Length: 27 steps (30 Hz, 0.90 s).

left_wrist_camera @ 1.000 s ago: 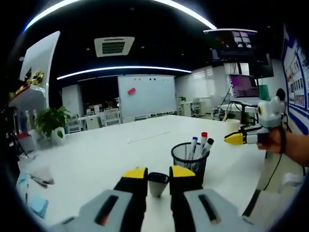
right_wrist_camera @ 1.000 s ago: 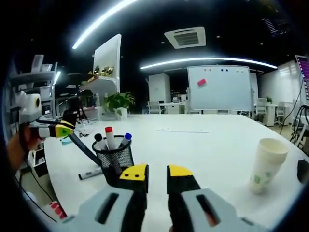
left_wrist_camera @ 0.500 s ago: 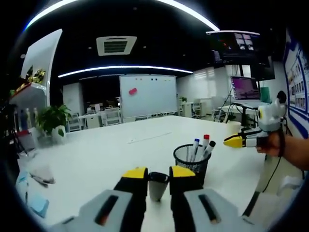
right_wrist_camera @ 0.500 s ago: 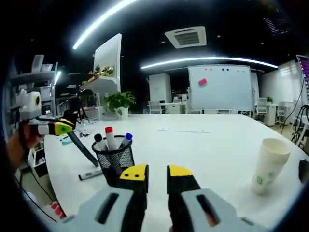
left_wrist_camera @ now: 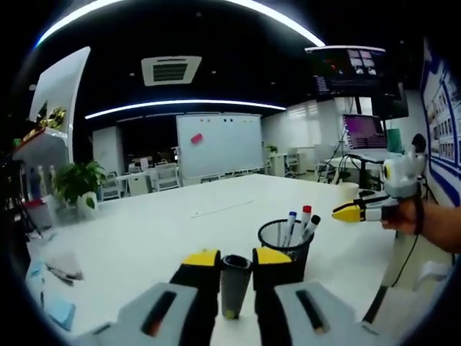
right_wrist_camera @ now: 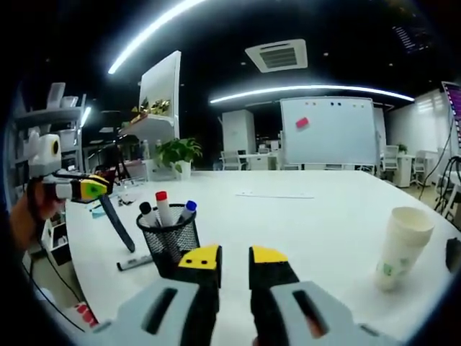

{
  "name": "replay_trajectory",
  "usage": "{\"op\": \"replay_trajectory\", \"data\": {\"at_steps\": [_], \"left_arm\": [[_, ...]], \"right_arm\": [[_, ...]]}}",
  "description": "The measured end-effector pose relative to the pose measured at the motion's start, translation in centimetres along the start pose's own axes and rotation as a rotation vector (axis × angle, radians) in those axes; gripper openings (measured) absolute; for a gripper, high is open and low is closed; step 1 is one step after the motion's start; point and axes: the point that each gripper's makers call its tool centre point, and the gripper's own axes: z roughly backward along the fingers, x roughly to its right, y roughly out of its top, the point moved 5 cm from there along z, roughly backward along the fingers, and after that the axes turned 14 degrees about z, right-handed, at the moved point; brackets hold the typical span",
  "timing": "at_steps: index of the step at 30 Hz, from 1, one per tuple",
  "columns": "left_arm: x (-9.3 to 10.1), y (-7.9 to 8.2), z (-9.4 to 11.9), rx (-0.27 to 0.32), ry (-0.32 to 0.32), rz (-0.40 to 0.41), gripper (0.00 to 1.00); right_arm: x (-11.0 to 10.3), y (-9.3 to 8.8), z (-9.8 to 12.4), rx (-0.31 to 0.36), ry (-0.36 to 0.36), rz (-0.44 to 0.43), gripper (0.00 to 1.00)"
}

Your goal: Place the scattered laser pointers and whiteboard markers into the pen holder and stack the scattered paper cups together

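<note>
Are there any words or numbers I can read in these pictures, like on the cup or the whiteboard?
None can be read.
Paper cup: a green mark, too blurred to read.
Whiteboard: a pink patch and small dots, no legible writing.
Wall posters: print too small to read.
Screens: picture too blurred to read.
Markers in the pen holder: no labels legible.

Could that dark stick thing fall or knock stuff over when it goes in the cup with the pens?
It might. The left gripper pinches the dark pen-shaped item near one end, so it hangs at a slant and could swing or slip. The mesh pen holder already has three markers sticking up; the tip could hit them or catch the rim. Another marker lies right beside the holder and could get nudged.
</note>
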Motion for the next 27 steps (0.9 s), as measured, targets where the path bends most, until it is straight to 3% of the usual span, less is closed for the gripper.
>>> {"op": "replay_trajectory", "data": {"at_steps": [27], "left_arm": [[-0.83,0.48,-0.65,-0.004,0.012,-0.026,0.18]], "right_arm": [[0.09,-0.44,-0.01,0.005,0.001,-0.018,0.16]]}}
